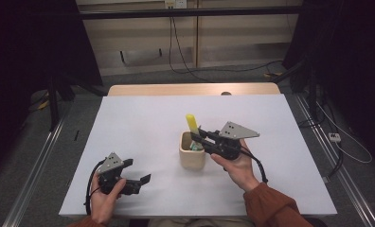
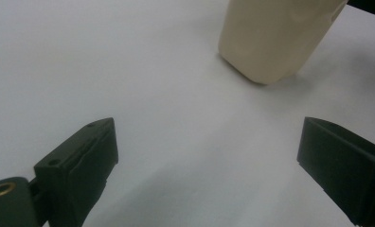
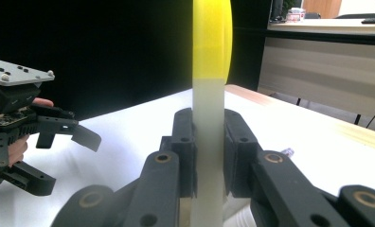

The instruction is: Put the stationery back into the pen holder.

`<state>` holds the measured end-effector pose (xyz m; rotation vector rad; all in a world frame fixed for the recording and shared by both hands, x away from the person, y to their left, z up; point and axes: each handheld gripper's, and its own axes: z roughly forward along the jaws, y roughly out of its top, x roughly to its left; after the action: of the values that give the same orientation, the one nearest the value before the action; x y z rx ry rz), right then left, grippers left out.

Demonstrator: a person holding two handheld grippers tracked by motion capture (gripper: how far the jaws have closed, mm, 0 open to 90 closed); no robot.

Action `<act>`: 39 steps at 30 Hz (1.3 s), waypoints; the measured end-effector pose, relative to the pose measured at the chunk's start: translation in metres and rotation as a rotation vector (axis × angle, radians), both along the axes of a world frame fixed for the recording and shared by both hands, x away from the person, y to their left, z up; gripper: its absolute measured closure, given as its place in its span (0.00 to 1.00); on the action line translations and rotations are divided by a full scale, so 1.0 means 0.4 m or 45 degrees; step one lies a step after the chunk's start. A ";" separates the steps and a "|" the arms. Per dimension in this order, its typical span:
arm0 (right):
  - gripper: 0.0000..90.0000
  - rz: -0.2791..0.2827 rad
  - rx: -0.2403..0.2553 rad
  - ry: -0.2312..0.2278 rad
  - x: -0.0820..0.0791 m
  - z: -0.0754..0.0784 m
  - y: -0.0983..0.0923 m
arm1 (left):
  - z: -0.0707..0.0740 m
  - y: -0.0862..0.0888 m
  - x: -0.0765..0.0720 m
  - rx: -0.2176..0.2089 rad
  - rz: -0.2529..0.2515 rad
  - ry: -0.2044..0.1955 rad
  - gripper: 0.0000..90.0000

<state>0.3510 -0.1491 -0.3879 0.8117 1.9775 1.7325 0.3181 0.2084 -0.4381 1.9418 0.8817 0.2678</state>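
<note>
White tabletop (image 1: pixel 143 123): right hand-held gripper (image 3: pixel 209 142) clamps a white, yellow-topped stick (image 3: pixel 209 94); left hand-held gripper (image 2: pixel 209 156) gapes wide.

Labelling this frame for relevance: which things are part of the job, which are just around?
In the job:
- yellow-capped white marker, clamped upright in the right gripper
- beige holder cup, with a teal item inside
- left gripper, open, idle on the table

Just around:
- white table sheet
- black cables on the floor
</note>
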 end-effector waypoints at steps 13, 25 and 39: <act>0.86 -0.009 -0.001 0.049 0.004 -0.028 -0.002 | 0.000 0.001 0.000 0.000 -0.001 0.000 0.07; 0.86 -0.016 -0.032 0.072 -0.007 -0.054 -0.009 | 0.001 0.003 0.000 0.002 -0.011 0.000 0.07; 0.32 -0.070 0.016 0.050 -0.009 -0.030 -0.021 | 0.001 0.003 -0.002 -0.014 -0.005 0.000 0.07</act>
<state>0.3476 -0.1574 -0.3998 0.9029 1.9524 1.7119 0.3174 0.2095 -0.4376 1.9334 0.8777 0.2608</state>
